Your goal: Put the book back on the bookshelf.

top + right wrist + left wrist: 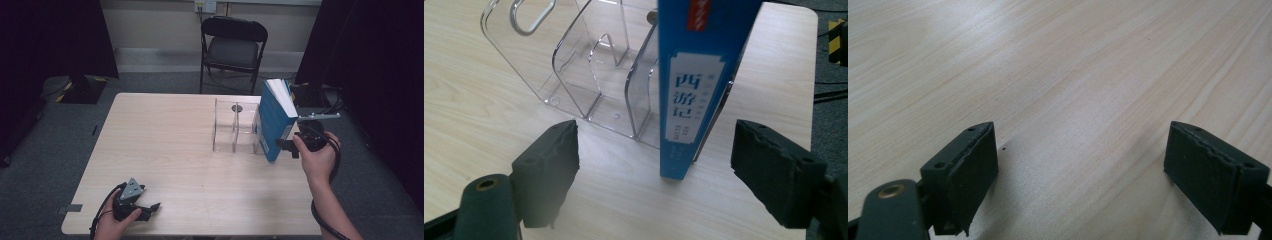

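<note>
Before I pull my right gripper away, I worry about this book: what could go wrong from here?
1. The blue book stands tilted in the end slot of the clear file rack, and the right gripper is open around its spine, so it may tip over.
2. The rack sits close to the table's right edge; a fall that way might send the book off the table.
3. The left gripper rests far off, open, too far to steady it.

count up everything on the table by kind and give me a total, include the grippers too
Blue hardcover book with white spine label, standing in the rack's end slot: 1
Clear plastic slotted file rack: 1
Black two-jaw grippers, left gripper resting on the light wooden table, right gripper near the book: 2
Total: 4
</note>
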### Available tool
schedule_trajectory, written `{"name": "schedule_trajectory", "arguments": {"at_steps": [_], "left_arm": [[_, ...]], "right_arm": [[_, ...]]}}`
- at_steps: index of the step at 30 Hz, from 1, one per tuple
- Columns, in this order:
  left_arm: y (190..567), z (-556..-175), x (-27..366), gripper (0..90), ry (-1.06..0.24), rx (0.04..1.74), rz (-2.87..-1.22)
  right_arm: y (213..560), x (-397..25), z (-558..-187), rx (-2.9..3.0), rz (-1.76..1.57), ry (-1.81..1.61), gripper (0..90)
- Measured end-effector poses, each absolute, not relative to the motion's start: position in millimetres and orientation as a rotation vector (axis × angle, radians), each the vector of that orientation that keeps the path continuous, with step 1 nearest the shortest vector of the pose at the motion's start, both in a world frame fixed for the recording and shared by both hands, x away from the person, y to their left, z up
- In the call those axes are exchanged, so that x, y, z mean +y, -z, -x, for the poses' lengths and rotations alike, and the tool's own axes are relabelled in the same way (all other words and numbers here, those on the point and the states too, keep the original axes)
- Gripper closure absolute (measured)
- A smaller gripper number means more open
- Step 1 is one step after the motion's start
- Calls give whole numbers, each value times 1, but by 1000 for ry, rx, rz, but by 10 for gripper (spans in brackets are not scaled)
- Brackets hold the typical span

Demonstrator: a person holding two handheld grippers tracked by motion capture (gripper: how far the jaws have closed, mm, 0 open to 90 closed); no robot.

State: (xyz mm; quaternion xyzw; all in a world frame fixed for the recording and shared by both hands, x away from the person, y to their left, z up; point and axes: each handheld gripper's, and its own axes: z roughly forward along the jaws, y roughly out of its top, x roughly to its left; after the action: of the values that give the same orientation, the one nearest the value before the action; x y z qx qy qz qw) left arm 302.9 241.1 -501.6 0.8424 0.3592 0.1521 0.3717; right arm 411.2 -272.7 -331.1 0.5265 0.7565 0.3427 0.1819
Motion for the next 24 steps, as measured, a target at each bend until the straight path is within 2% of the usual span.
{"name": "schedule_trajectory", "arguments": {"at_steps": [24], "left_arm": [[502,-303,241,137,-390,921,-2159]], "right_arm": [[354,-242,-396,2239,-1378,-972,180]]}}
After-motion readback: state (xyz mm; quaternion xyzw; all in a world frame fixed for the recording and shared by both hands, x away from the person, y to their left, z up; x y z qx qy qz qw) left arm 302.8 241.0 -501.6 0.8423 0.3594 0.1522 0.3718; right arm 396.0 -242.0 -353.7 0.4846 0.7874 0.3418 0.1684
